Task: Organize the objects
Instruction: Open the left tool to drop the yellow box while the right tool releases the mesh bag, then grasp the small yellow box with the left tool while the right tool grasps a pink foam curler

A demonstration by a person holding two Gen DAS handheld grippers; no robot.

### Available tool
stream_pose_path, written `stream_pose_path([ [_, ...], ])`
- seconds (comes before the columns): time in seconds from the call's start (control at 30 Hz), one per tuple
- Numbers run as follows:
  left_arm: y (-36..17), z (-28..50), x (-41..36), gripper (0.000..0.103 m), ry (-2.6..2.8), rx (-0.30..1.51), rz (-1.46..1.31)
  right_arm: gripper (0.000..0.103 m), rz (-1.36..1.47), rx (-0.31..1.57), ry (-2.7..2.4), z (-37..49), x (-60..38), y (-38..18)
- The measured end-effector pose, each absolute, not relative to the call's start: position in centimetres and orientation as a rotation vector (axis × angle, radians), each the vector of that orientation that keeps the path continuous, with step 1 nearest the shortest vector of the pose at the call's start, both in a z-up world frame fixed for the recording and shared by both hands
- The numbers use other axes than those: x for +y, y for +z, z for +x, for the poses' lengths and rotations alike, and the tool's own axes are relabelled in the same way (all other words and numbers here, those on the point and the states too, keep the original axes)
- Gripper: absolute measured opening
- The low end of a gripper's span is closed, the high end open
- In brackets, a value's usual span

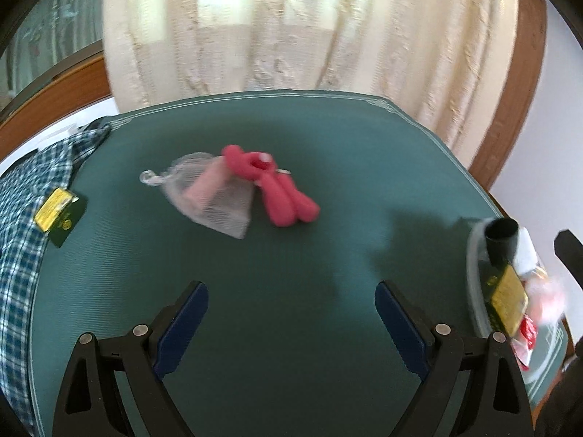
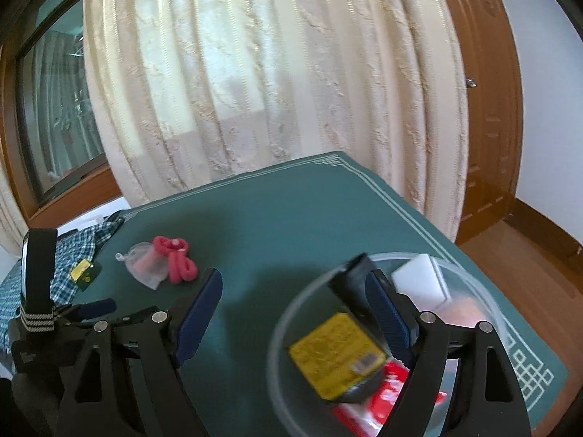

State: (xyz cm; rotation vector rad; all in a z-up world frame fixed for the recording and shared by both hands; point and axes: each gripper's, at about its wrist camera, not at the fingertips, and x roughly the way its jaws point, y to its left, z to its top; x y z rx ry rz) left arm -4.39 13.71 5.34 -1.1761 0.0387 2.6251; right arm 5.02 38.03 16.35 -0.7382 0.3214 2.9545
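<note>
Two grippers hang spread and empty over the green table mat (image 1: 291,255): left gripper (image 1: 291,313) centre, right gripper (image 2: 293,313) above the clear bowl (image 2: 291,313) of packets at near right. Far left lie the mesh pouch (image 1: 215,196) and pink toy (image 1: 277,185), touching.

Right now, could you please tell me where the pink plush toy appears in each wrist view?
Left wrist view: the pink plush toy lies above centre on the green mat.
Right wrist view: it lies left of centre, small.
Shared landmark: the mesh pouch, touching its left side in both views.
</note>
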Motion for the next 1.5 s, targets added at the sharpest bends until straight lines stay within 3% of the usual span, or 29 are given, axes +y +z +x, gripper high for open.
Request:
stream_pose_path([
  [0.7,4.5,-8.1,1.3,0.095,2.812,-0.129,-1.250,0.082,-0.887,0.223,3.013,-0.7,30.5,14.9],
  [1.07,5.2,-12.3,-7.4,0.098,3.031,-0.213,-1.274,0.082,-1.006,0.220,3.074,-3.0,26.9,13.4],
  [1.5,5.4,-17.2,-11.9,0.103,3.084,-0.280,-1.226,0.082,-1.146,0.274,3.110,-4.8,24.8,11.5],
])
